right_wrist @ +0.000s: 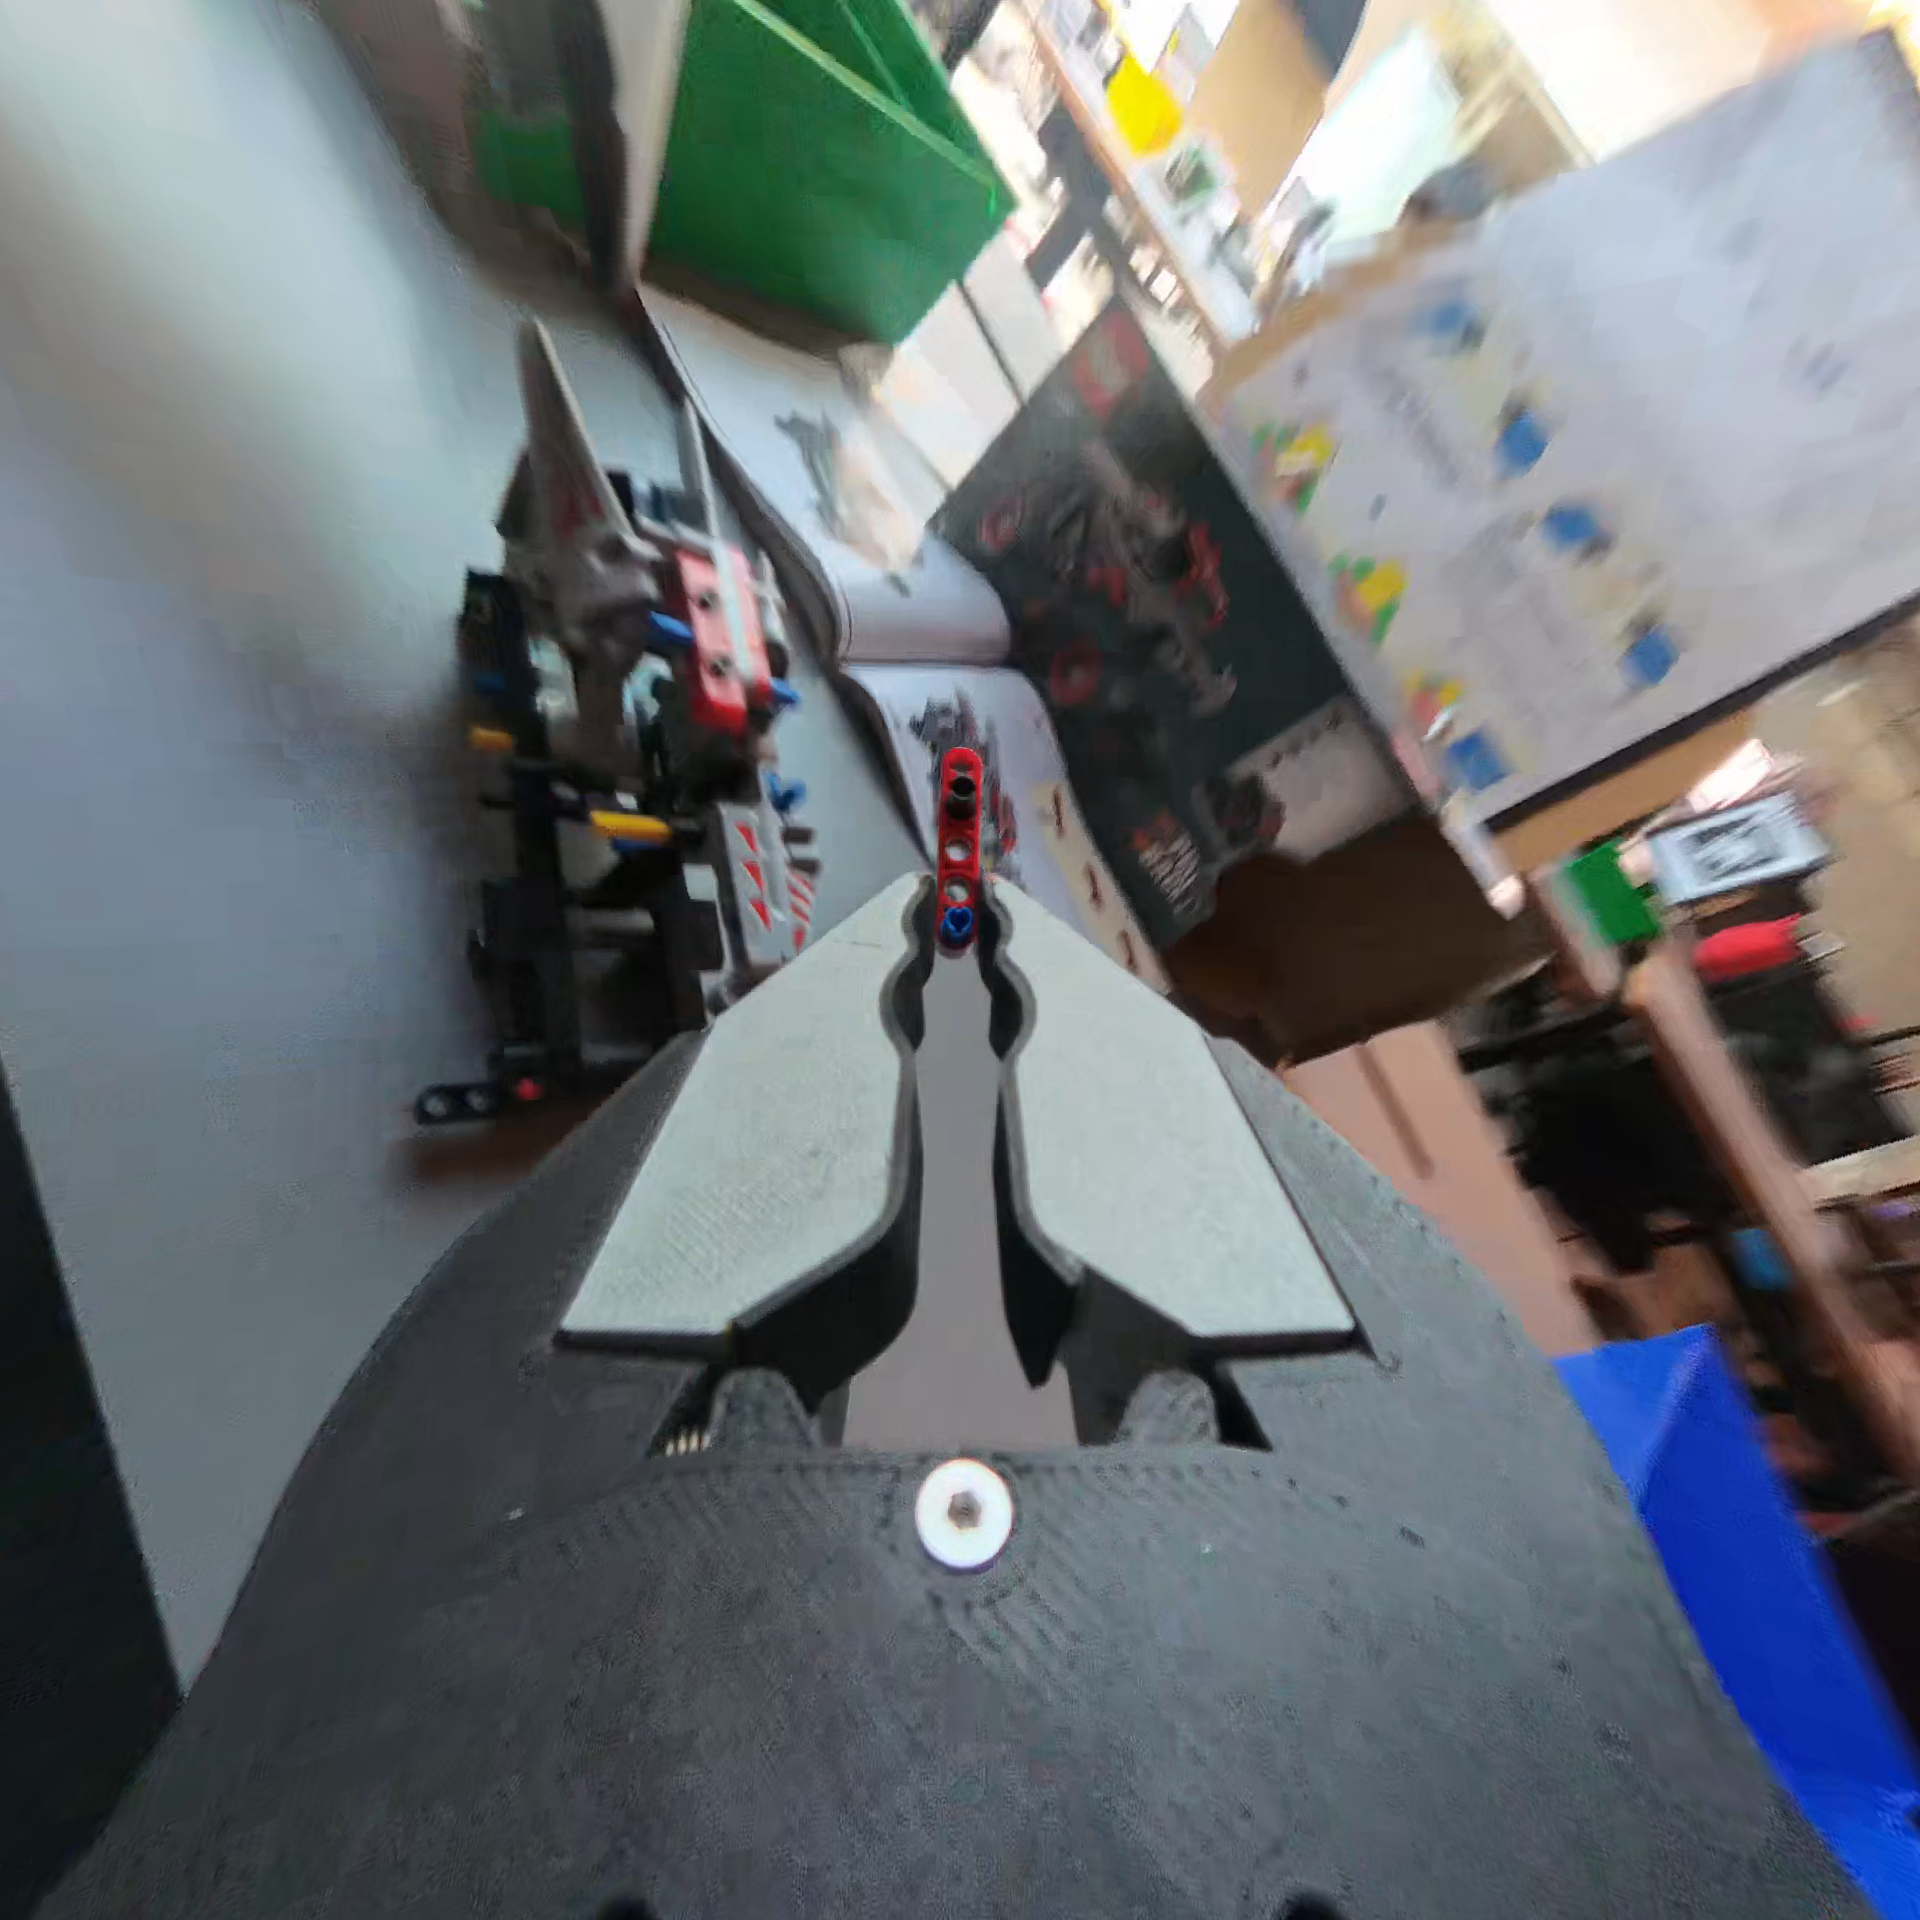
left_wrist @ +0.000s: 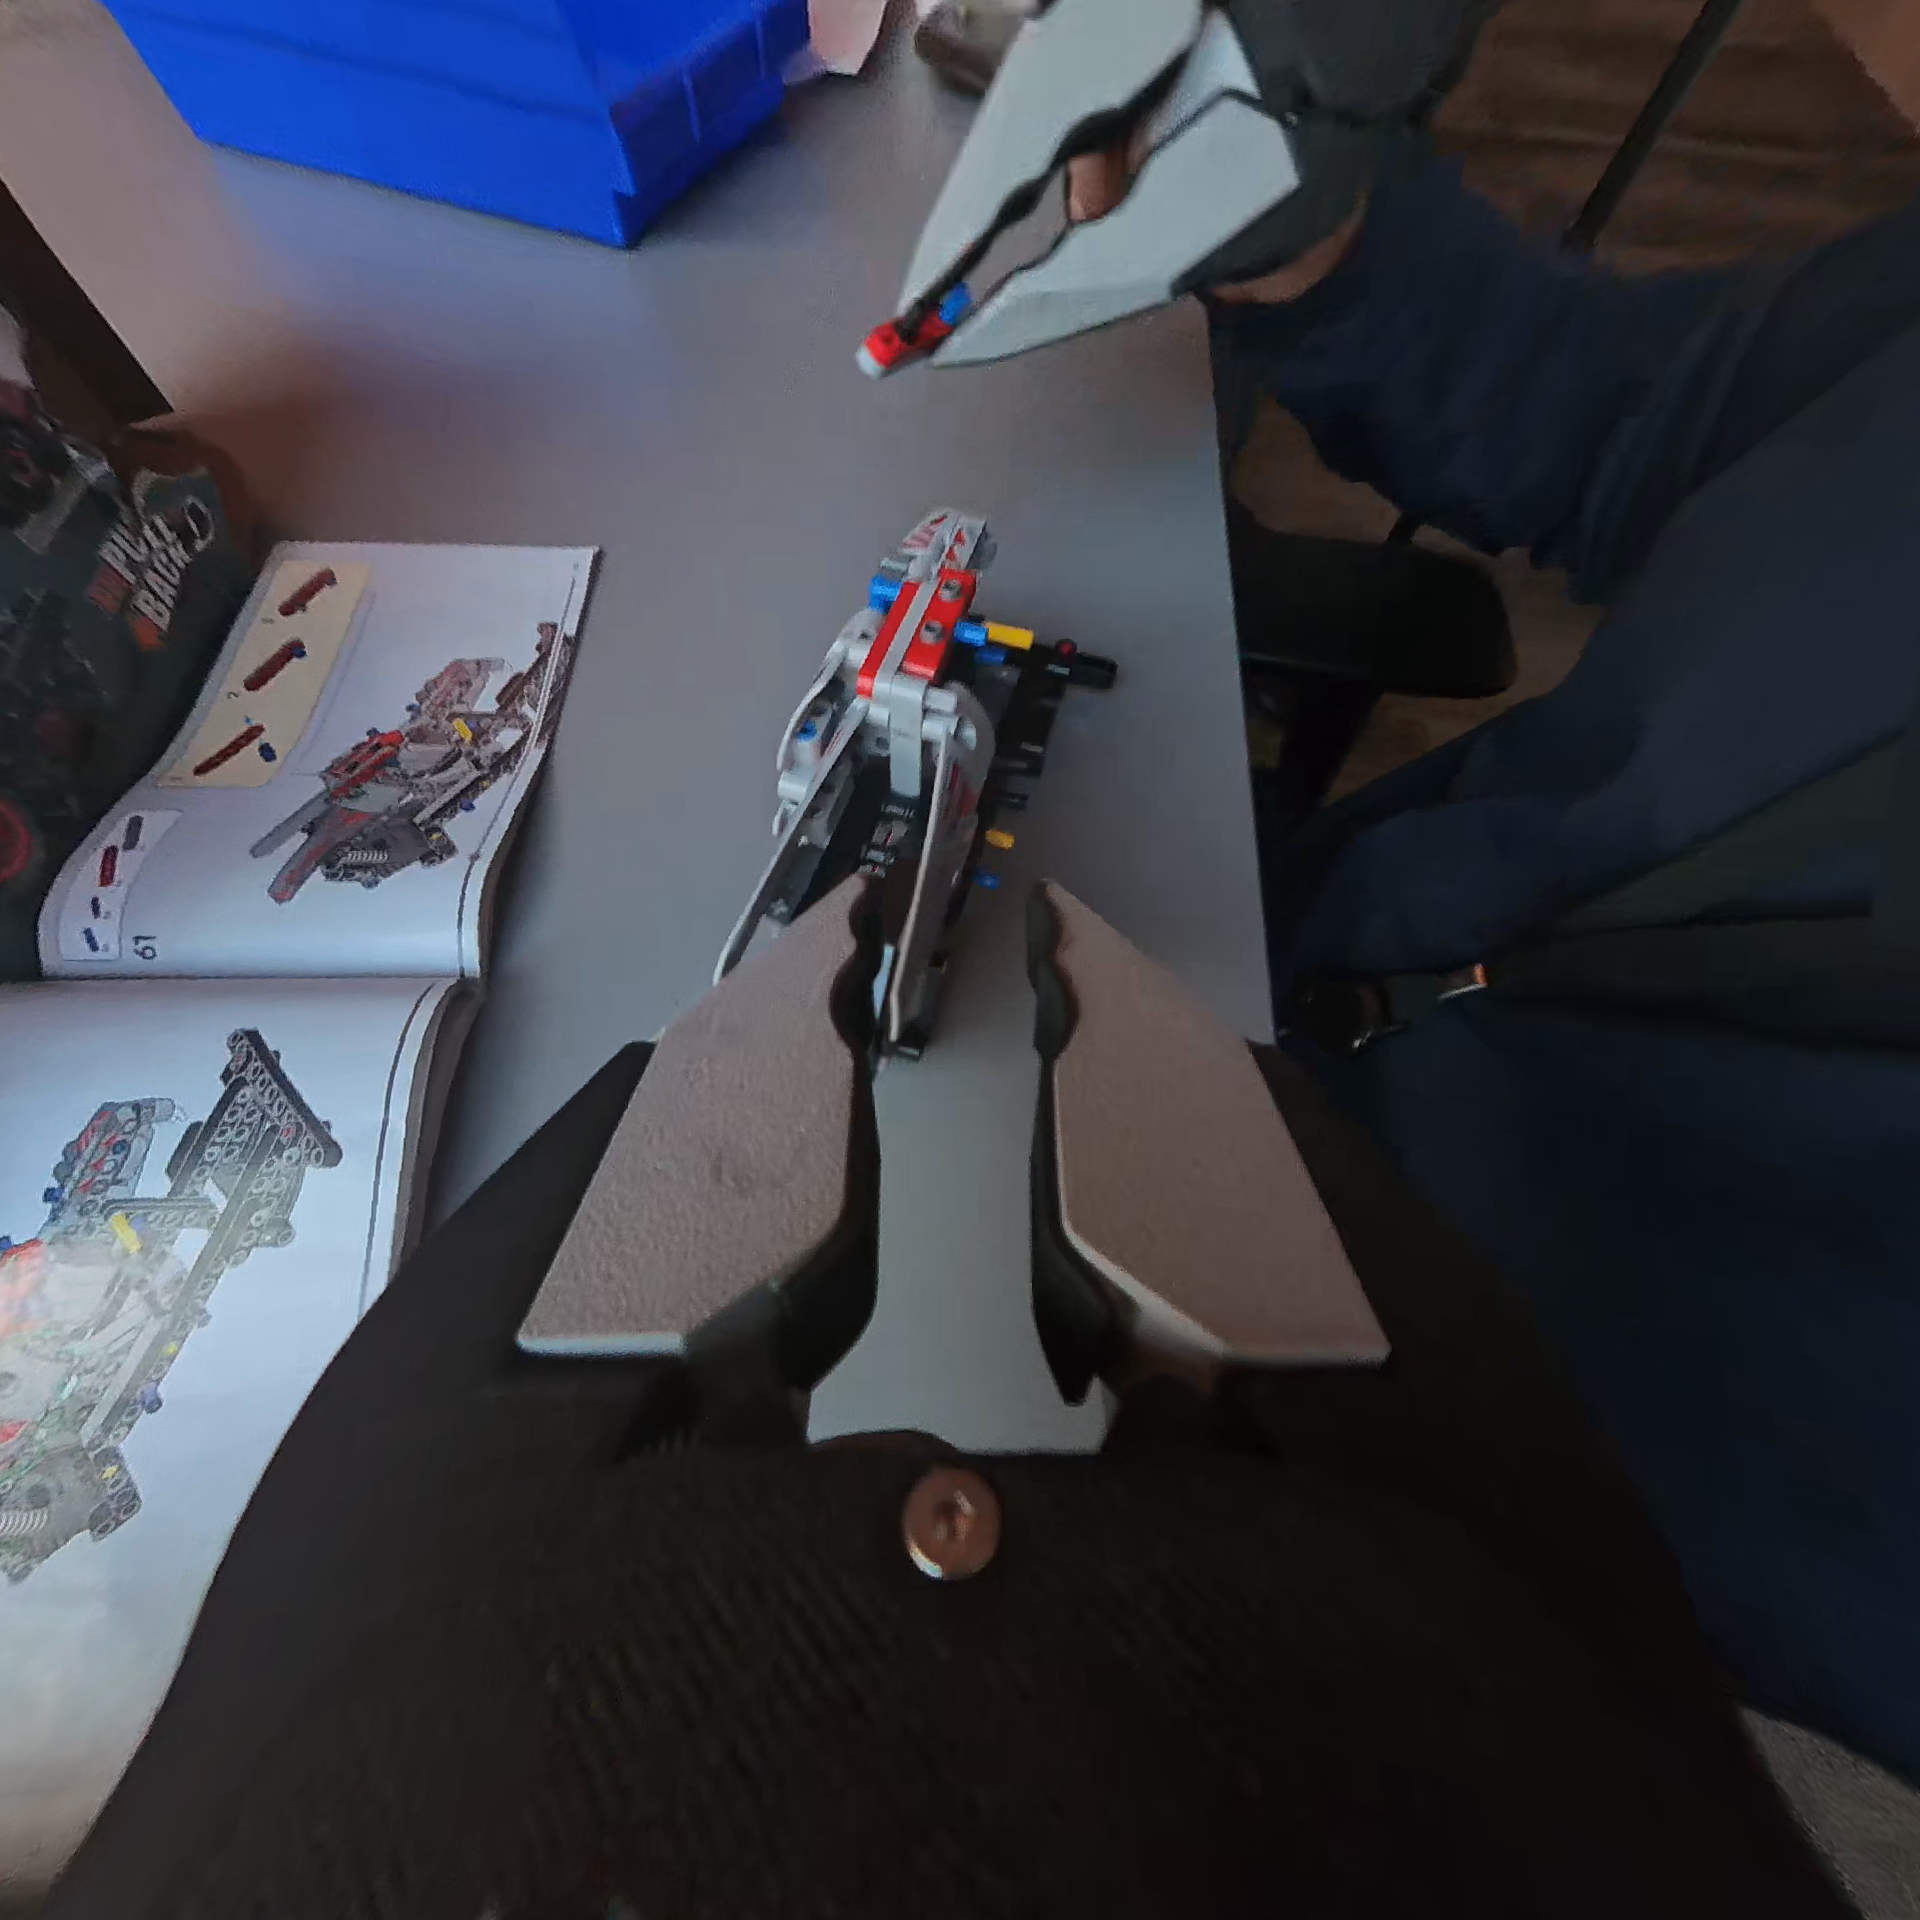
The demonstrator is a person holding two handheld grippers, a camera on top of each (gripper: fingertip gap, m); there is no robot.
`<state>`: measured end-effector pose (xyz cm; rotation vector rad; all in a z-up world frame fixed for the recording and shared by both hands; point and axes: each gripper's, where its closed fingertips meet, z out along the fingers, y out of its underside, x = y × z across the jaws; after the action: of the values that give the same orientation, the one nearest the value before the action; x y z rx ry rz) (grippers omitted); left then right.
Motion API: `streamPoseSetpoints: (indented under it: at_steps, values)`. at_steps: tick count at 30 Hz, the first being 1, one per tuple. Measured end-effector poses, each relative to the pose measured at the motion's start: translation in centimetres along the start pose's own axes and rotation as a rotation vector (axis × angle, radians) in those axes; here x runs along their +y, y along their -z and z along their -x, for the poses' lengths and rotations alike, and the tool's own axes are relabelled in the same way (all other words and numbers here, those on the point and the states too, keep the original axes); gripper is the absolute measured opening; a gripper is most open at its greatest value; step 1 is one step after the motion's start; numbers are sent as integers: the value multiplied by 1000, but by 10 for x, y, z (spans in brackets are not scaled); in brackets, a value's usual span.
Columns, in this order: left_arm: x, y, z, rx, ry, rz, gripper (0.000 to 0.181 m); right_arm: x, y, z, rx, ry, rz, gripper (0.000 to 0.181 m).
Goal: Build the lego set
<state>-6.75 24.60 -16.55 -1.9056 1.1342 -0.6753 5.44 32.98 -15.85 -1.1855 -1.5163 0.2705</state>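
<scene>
Nearest the left wrist camera, the left gripper [left_wrist: 945,914] is hanging over the grey table [left_wrist: 675,416] with its jaws spread wide and nothing between them; its left finger is overlapping the near end of the half-built model [left_wrist: 904,748], though whether it is touching is unclear. That model (grey panels, a red beam on top, black frame, blue and yellow pins) is lying lengthwise on the table, close to the right edge. To its left, an open instruction booklet [left_wrist: 312,769] is lying flat, and a dark set box [left_wrist: 94,644] is sitting at the far left of it. Farther off, the right gripper [left_wrist: 940,322] is hovering above the table, well apart from the model, pinching a small red beam [left_wrist: 899,338] with a blue pin in it.

Seen from the right wrist camera, the right gripper [right_wrist: 961,914] is nearly closed on the red beam [right_wrist: 958,831], which is sticking out past the fingertips. Farthest away, a blue bin [left_wrist: 499,94] is standing at the table's far side.
</scene>
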Motion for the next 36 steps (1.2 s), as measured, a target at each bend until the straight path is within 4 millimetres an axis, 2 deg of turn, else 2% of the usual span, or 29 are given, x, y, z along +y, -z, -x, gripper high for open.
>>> streamPoseSetpoints:
  at_steps: [2,4,7,11,17,21,30,33,36]
  values:
    - [-8,-5,-5,-14,-2,-17,20,-29,7,14,81,149,-39,4]
    - [-15,-14,-11,-4,-7,-31,19,-45,3,28,148,290,-34,4]
    - [-20,-27,-17,14,3,-50,20,-49,-9,41,256,476,12,5]
    - [-20,-37,-17,15,11,-52,20,-50,-20,59,283,602,27,5]
    - [-17,-44,-11,27,17,-44,17,-54,-27,64,315,651,11,4]
    - [-17,-46,-15,62,-2,-55,11,-53,-30,68,316,671,5,5]
    - [-19,-44,-18,101,-25,-67,13,-57,-28,69,310,668,-60,4]
    - [-19,-42,-12,79,-40,-62,15,-59,-25,66,307,657,-95,5]
    - [-21,-30,-5,58,-38,-80,17,-60,-17,55,329,625,-132,5]
